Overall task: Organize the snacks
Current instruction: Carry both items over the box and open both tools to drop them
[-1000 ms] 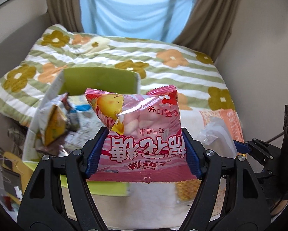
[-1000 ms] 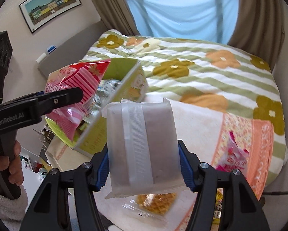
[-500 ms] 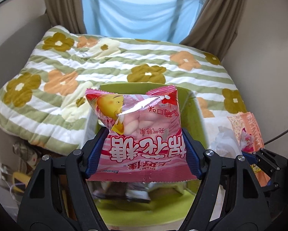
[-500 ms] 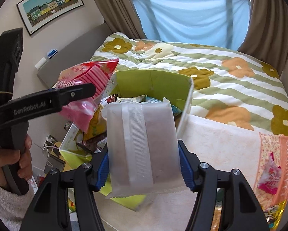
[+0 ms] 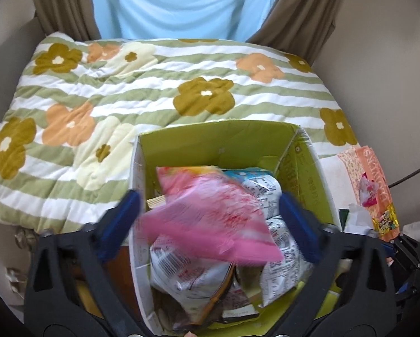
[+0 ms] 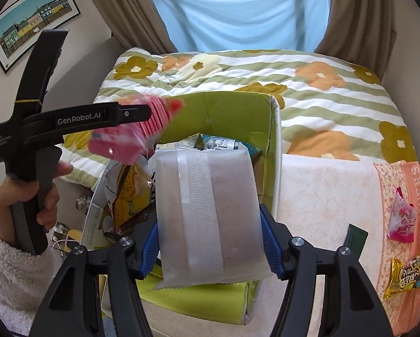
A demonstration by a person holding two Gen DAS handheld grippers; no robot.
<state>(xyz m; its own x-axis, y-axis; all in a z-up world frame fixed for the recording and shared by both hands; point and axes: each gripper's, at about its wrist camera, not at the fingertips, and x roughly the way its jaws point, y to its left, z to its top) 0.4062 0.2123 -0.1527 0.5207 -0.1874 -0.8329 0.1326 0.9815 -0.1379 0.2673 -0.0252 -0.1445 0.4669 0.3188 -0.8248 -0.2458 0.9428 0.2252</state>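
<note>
The pink crinkly plastic marshmallow bag is hanging blurred between the left tongs, directly over the open green cardboard box. The blue pads are standing spread to either side of it and do not seem to be pressing it, so I judge it is being let go to drop onto the heap of snack packets below; from the right-hand view it is showing as a pink smear at the tip of those tongs. Its print is too blurred to read.

The right tongs are gripping a frosted white rectangular pouch with a ribbed centre seam, pads pinching both its sides, holding it upright just in front of the box's near wall, probably waiting its turn. It looks stiff and flat, its contents dim behind the film.

Beyond the right tongs, on the table's cream-and-peach floral cloth, a small pink sweet wrapper and a yellow candy packet are lying unsorted. Behind everything, the striped flowered quilt on the bed is spreading out.
</note>
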